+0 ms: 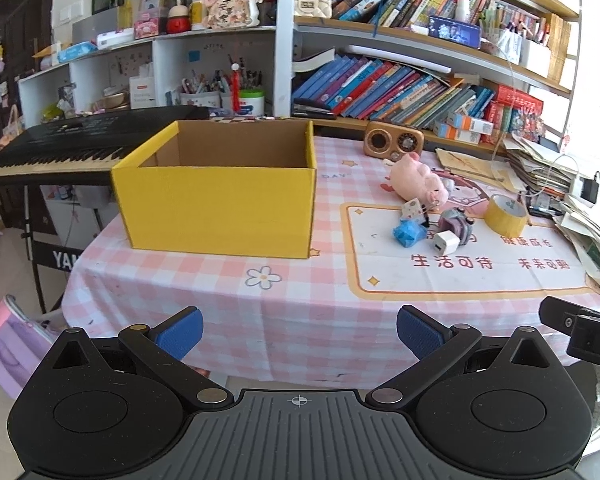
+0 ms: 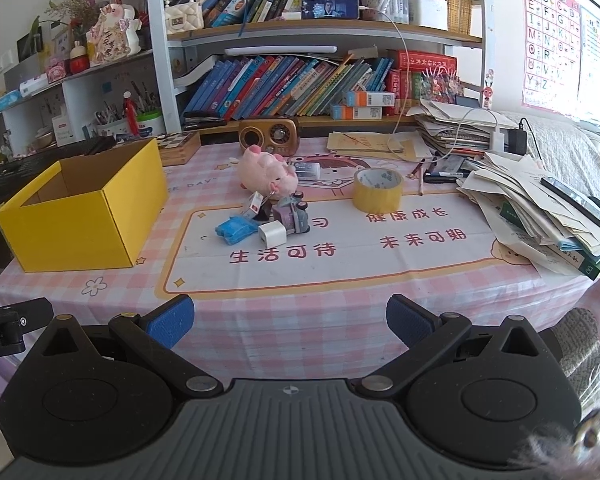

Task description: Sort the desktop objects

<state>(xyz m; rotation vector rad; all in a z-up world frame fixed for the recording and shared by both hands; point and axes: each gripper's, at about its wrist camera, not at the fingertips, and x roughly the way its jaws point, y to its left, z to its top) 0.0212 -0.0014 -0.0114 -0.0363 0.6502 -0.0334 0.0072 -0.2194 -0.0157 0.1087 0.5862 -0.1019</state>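
Observation:
An open yellow cardboard box (image 1: 216,204) (image 2: 80,220) stands at the table's left. To its right lie a pink plush pig (image 1: 420,178) (image 2: 266,172), a blue crumpled item (image 1: 409,233) (image 2: 234,229), a white charger cube (image 1: 446,243) (image 2: 272,234), a purple toy truck (image 1: 457,222) (image 2: 292,214), a small tag (image 2: 254,203) and a roll of yellow tape (image 1: 505,216) (image 2: 377,190). My left gripper (image 1: 299,334) is open and empty at the near table edge, before the box. My right gripper (image 2: 290,322) is open and empty at the near edge, short of the pile.
A brown retro radio (image 1: 394,143) (image 2: 269,133) stands at the back. Paper and book stacks (image 2: 540,204) crowd the table's right side. A black keyboard (image 1: 60,148) sits left of the box. Bookshelves rise behind the pink checked tablecloth (image 2: 300,304).

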